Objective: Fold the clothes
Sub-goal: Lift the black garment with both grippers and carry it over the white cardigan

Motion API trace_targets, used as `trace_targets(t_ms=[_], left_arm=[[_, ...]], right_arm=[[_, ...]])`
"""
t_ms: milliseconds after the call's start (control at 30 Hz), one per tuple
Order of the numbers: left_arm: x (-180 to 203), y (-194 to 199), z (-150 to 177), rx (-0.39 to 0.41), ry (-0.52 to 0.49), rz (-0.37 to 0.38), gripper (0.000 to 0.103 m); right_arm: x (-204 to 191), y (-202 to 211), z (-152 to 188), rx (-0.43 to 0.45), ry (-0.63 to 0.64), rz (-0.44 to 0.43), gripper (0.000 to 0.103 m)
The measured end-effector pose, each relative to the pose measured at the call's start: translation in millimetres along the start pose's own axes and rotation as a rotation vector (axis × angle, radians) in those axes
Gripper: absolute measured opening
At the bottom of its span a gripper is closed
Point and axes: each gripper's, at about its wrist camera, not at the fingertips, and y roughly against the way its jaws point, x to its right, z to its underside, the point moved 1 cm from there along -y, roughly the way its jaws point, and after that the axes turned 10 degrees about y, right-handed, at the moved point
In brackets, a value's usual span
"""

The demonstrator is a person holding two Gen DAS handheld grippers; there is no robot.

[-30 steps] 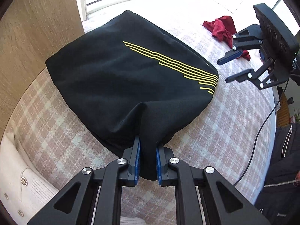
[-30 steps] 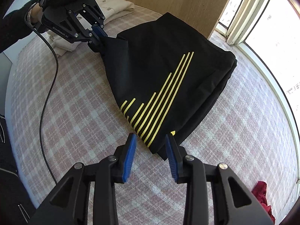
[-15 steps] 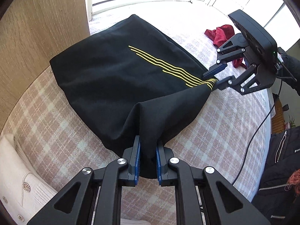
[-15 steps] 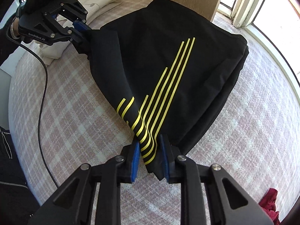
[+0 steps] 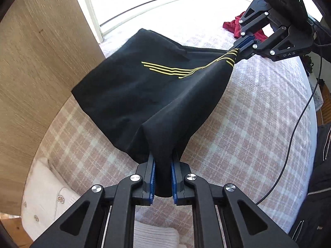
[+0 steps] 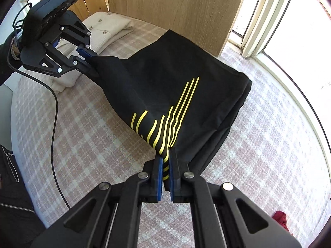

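**Observer:** What worries you from here?

**Operator:** Both corners are pinched, so slippage first. My left tool is clamped on a thick bunch of the black garment. My right tool has just closed on the striped corner, and only a thin edge sits between its pads, so if I pull the 2 corners apart too hard, I judge that one goes first. The far edge lies on the checked bed cover; dragging could rumple the layers underneath.

**Observer:** And the garment itself?

**Operator:** Black, matte, with thin yellow stripes running toward my right tool. It looks already doubled, with stacked edges at 3 o'clock in the right view. The near edge is raised and sags between my tools; the rest rests on the bed beside the wooden panel. A folded cream sweater sits at 11 o'clock, and a red cloth lies at 1 o'clock in the left view, so I must swing clear of both.
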Motion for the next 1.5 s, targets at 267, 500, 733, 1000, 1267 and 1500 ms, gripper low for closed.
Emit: trace_targets(t_ms=[267, 500, 733, 1000, 1267, 1500], left_arm=[[4, 100, -26, 0.167, 0.015, -0.084, 0.011], [14, 156, -14, 0.178, 0.034, -0.053, 0.011], [2, 195, 20, 0.153, 0.082, -0.049, 0.011], [-95, 235, 36, 0.175, 0.185, -0.193, 0.011], [-193, 290, 61, 0.323, 0.256, -0.369, 0.011], [-181, 154, 197, 0.173, 0.339, -0.181, 0.011]], right_arm=[[37, 71, -56, 0.134, -0.048, 0.060, 0.005], [14, 126, -79, 0.111, -0.080, 0.031, 0.005], [-29, 146, -114, 0.085, -0.025, 0.031, 0.005], [-53, 136, -226, 0.153, 0.051, 0.111, 0.005], [-69, 107, -339, 0.251, 0.114, 0.172, 0.005], [-149, -28, -283, 0.120, 0.170, -0.012, 0.005]])
